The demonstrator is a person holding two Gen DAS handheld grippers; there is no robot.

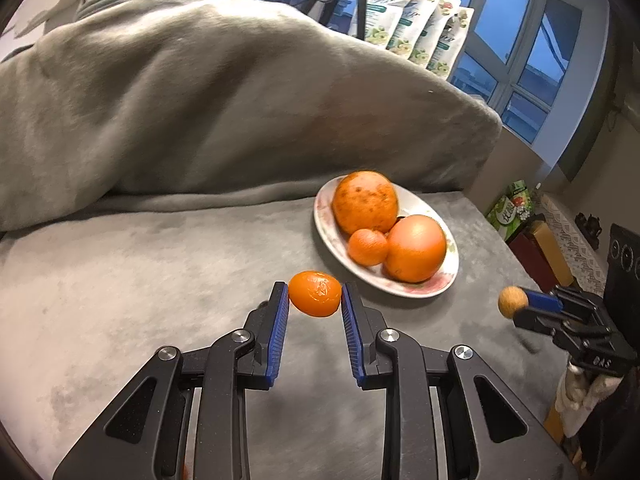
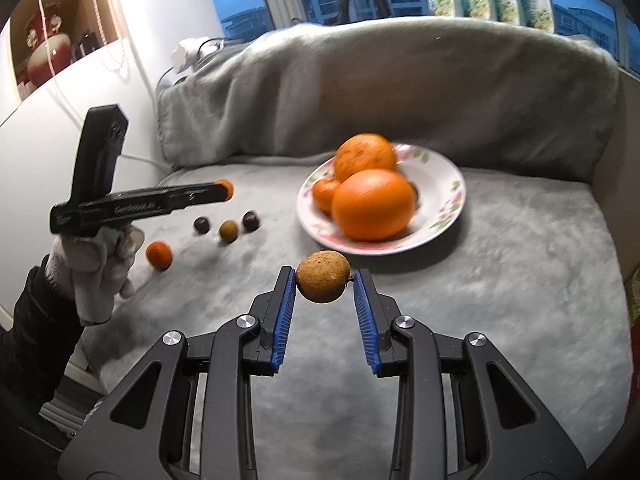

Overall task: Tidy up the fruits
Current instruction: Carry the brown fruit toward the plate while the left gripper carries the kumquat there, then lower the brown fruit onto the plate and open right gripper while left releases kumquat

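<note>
Gripping a small peeled-looking mandarin (image 1: 315, 294) between its blue pads, the left gripper (image 1: 315, 300) is closed on the fruit and holds it above the grey blanket-covered surface (image 1: 160, 280), just short of the floral plate (image 1: 416, 288). On that plate sit a speckled orange (image 1: 365, 201), a smooth orange (image 1: 416, 249) and a small mandarin (image 1: 367, 247) tucked against both.

The right gripper (image 2: 324, 282) is likewise clamped, its two pads pressed against a small brown round fruit (image 2: 322, 277), possibly a longan, held in the air in front of the plate's near rim. In the left wrist view this gripper shows at the right edge with the brown fruit at its tip.

Left of the plate, in the right wrist view, loose fruits lie on the grey surface: another small mandarin (image 2: 159, 255), two dark round fruits (image 2: 201, 225) (image 2: 251, 221) and a greenish-brown one (image 2: 228, 231) between them. The gloved left hand (image 2: 98, 264) grips its tool's handle above them.

A rumpled grey blanket (image 1: 220, 100) is heaped behind the plate, with white floral-printed pouches (image 1: 416, 28) lined up against the window.
</note>
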